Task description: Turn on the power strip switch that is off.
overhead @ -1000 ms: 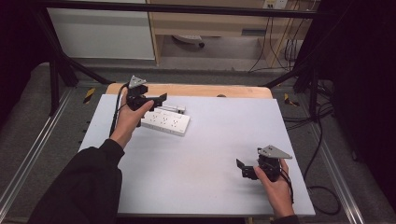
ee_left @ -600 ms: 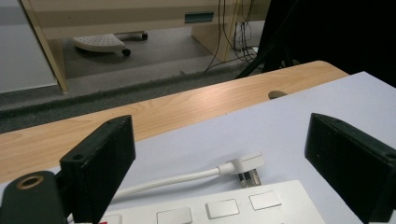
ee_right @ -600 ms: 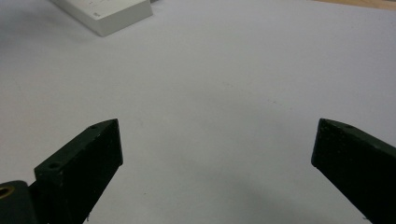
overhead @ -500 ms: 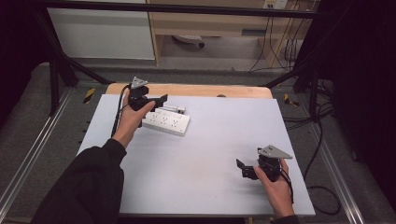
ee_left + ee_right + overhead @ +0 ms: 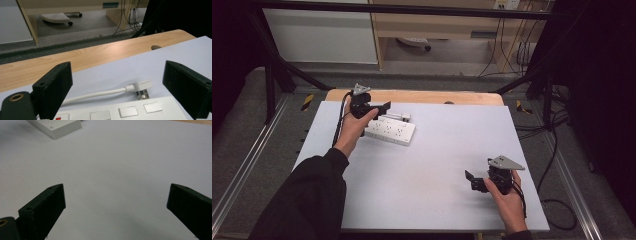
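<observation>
A white power strip [image 5: 390, 130] lies on the white tabletop [image 5: 437, 150] at the back left. Its white cable [image 5: 95, 94] ends in a flat plug [image 5: 401, 117] that rests on the table just behind it. My left gripper [image 5: 379, 107] hovers over the strip's back left end, open, with nothing between its fingers. In the left gripper view the strip [image 5: 130, 111] and plug [image 5: 142, 86] sit between the wide-apart jaws of that gripper [image 5: 117, 75]. My right gripper [image 5: 472, 181] is near the front right, open and empty. The right gripper [image 5: 117, 195] view shows a corner of the strip [image 5: 60, 126] far off.
A wooden table edge [image 5: 412, 96] with a small hole [image 5: 449, 103] runs along the back. Black frame bars [image 5: 277, 70] stand at both sides. Cables [image 5: 557, 150] trail on the floor at the right.
</observation>
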Demonstrator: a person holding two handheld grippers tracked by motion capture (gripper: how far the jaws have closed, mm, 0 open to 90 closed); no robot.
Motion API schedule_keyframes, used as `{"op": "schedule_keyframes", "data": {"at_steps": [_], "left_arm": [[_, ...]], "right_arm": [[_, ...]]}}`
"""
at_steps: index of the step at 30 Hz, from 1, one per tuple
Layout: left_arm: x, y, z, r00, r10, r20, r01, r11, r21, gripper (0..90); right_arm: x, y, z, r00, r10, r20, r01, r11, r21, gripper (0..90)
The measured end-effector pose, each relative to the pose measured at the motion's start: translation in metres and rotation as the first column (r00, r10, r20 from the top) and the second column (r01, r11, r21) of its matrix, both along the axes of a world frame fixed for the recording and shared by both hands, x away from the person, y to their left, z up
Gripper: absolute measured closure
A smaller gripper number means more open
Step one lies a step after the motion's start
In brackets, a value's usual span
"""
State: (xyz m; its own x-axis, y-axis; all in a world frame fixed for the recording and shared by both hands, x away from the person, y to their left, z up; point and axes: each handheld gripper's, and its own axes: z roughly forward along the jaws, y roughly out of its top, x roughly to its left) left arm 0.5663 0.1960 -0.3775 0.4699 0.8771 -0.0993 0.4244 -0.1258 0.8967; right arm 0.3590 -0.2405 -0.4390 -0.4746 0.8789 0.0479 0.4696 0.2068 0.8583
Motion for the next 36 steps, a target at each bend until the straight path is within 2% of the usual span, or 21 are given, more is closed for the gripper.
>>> {"op": "schedule_keyframes", "data": {"at_steps": [10, 24, 28, 36], "left_arm": [[0.004, -0.001, -0.008, 0.9997, 0.005, -0.026, -0.005, 0.9999, 0.010, 9.6], [0.006, -0.005, -0.014, 0.9985, 0.004, -0.054, -0.002, 0.9992, 0.039, 19.1], [0.006, -0.006, -0.016, 0.9978, -0.002, -0.066, 0.005, 0.9987, 0.050, 23.4], [0.006, -0.008, -0.020, 0.9957, -0.011, -0.092, 0.017, 0.9980, 0.061, 38.1]], "right_arm": [[0.000, 0.000, 0.000, 1.0000, 0.000, 0.001, 0.000, 1.000, 0.000, 2.4], [0.000, 0.000, 0.000, 1.0000, -0.001, -0.001, 0.001, 1.000, 0.000, 2.4], [0.000, 0.000, 0.000, 1.0000, 0.000, -0.001, 0.000, 1.000, 0.000, 2.4], [0.000, 0.000, 0.000, 1.0000, 0.001, -0.001, -0.001, 1.000, 0.000, 2.4]]}}
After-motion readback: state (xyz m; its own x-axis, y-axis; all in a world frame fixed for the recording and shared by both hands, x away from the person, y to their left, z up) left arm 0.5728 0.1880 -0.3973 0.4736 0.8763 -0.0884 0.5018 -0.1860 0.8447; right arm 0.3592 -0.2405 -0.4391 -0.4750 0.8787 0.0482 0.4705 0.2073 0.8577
